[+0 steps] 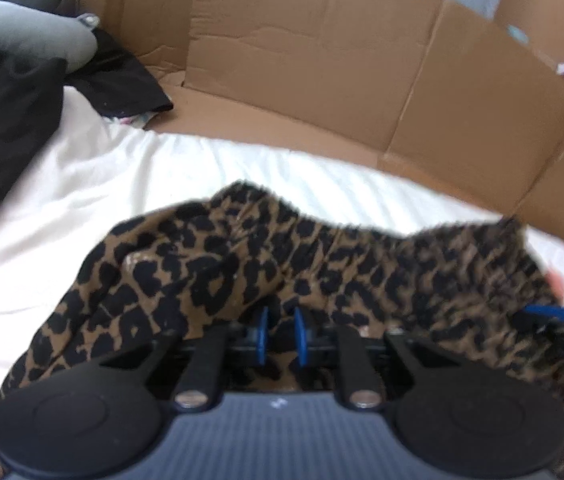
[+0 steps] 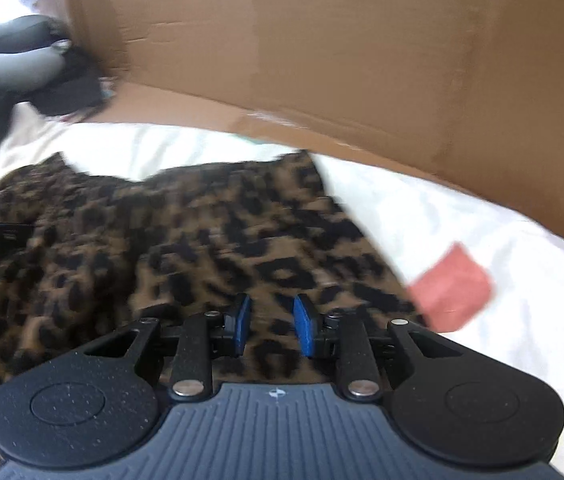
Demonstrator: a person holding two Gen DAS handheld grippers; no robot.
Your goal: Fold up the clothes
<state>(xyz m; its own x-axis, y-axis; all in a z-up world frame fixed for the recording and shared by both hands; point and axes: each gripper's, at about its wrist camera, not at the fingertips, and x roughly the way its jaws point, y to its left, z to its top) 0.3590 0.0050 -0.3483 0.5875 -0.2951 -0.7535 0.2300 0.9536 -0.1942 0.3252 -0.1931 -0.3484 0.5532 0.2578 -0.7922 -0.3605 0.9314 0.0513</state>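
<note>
My left gripper (image 1: pixel 280 330) is nipped onto a raised fold of the leopard-print garment (image 1: pixel 290 256), its blue pads (image 1: pixel 261 328) close together with cloth bunched between them. My right gripper (image 2: pixel 269 326) sits over the same garment (image 2: pixel 185 240), pads (image 2: pixel 304 326) narrowly apart; that view is smeared, so whether they pinch any fabric I cannot tell. The garment lies rumpled on the white bed sheet (image 1: pixel 81 208), in front of a flattened cardboard box (image 1: pixel 322 80). A heap of black and grey clothes (image 1: pixel 13 80) sits at the far left, and a pink square (image 2: pixel 452 286) lies on the sheet just right of the garment.
</note>
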